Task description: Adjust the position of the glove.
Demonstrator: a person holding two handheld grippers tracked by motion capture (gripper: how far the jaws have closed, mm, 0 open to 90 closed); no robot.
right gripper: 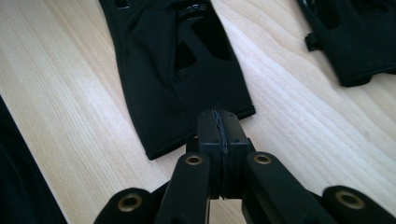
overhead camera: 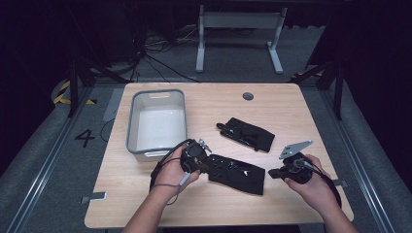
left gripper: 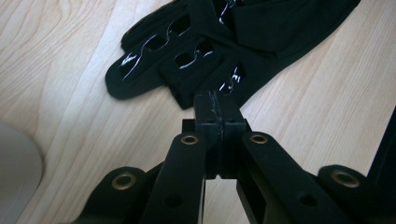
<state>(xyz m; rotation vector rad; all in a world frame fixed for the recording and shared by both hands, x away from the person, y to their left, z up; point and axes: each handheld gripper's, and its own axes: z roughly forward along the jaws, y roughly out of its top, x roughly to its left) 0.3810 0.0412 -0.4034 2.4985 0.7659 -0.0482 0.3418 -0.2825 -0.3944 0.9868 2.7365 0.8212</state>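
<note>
On the light wooden table [overhead camera: 291,116], which stands on grey carpet in a dark room, a grey plastic bin [overhead camera: 157,122] sits at the far left with a pale interior; cables trail across the floor beyond the table, and a white-legged desk frame [overhead camera: 239,36] stands further back. Floor at left carries a painted "4" [overhead camera: 84,138] and a yellow-black hazard stripe [overhead camera: 62,92]. Two black gloves lie on the table: the far glove [overhead camera: 246,134] near centre, and the near glove [overhead camera: 236,174] closer to the person, lying lengthwise between the two hands. Both forearms enter from the bottom edge. Left hand [overhead camera: 171,172] grips the left gripper [overhead camera: 200,159], pointing right toward the finger end of the near glove. Right hand [overhead camera: 309,184] grips the right gripper [overhead camera: 272,173], pointing left toward the cuff end; its grey three-cornered plate [overhead camera: 295,148] sits on top. Left gripper view: jaws pressed together with no gap, tips at the edge of the near glove [left gripper: 224,42] by its fingers, which show cut-outs and glossy patches; whether fabric is caught between the jaws cannot be told. Right gripper view: jaws likewise pressed together, tips at the cuff hem of the near glove [right gripper: 177,79]; whether fabric is pinched cannot be told. Far glove [right gripper: 359,42] appears at upper right of that view, apart from the near one, bare wood between them.
</note>
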